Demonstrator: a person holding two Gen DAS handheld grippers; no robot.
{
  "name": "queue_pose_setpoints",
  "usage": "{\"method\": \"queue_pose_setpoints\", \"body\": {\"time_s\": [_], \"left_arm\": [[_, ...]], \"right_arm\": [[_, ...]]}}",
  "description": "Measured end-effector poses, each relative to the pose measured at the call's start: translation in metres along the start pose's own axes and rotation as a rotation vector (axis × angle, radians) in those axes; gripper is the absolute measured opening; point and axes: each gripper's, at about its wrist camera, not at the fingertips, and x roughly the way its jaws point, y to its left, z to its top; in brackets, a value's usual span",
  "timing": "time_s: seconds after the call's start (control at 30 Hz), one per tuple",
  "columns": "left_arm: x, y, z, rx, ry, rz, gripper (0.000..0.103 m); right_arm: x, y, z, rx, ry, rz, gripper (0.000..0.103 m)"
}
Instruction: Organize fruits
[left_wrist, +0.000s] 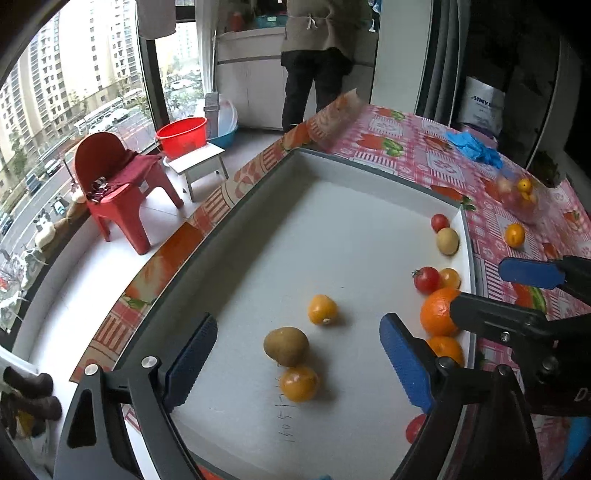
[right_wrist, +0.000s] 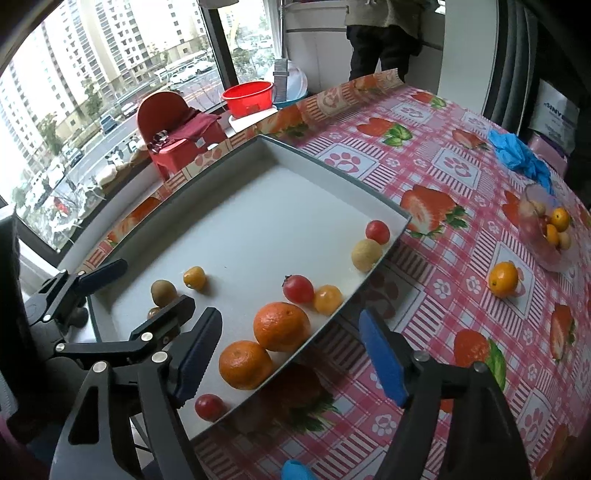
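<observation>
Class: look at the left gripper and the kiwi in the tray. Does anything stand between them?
Nothing visible does. The left gripper is open, and the kiwi lies between its fingers, beside a yellow tomato on the tray.

From the left wrist we look steeply down and close into the white tray (left_wrist: 258, 258), between our own blue fingers (left_wrist: 192, 362), with the window at left; from the right wrist we stand further right, over the tray's edge (right_wrist: 369, 273) and the patterned tablecloth (right_wrist: 443, 314); both views share the tray, the large orange (left_wrist: 437, 312) (right_wrist: 282, 326) and the red chair (left_wrist: 110, 184) (right_wrist: 166, 136).
</observation>
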Motion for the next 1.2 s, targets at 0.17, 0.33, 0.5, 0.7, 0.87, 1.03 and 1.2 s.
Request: {"method": "queue_pose_setpoints", "body": {"time_s": [0.17,0.33,0.5,0.7,0.87,1.03,1.2], "left_arm": [[0.004,-0.004,-0.001,-0.007,0.034,-0.013,0.091],[0.003,-0.007,-0.005,-0.004,0.055,-0.041,0.103],[0.003,-0.014,-0.005,0.029,0.073,0.022,0.103],[0.003,-0.017,-0.008,0.041,0.074,0.059,0.103],[0.001,-0.022,-0.010,0.059,0.082,0.055,0.103],[-0.002,-0.028,-0.010,0.068,0.090,0.057,0.103],[-0.003,-0.034,-0.011,0.092,0.092,0.075,0.103]], "right_arm": [[-0.004,-0.003,-0.003,-0.004,0.000,-0.021,0.084],[-0.007,-0.004,-0.004,-0.012,0.004,-0.039,0.087],[-0.010,-0.003,-0.007,-0.018,-0.005,-0.055,0.103],[-0.014,-0.004,-0.009,-0.031,0.000,-0.068,0.103],[-0.016,-0.008,-0.013,-0.027,0.007,-0.071,0.103],[-0.017,-0.011,-0.017,-0.012,0.011,-0.058,0.103],[-0.017,-0.013,-0.021,-0.013,0.017,-0.059,0.103]]}}
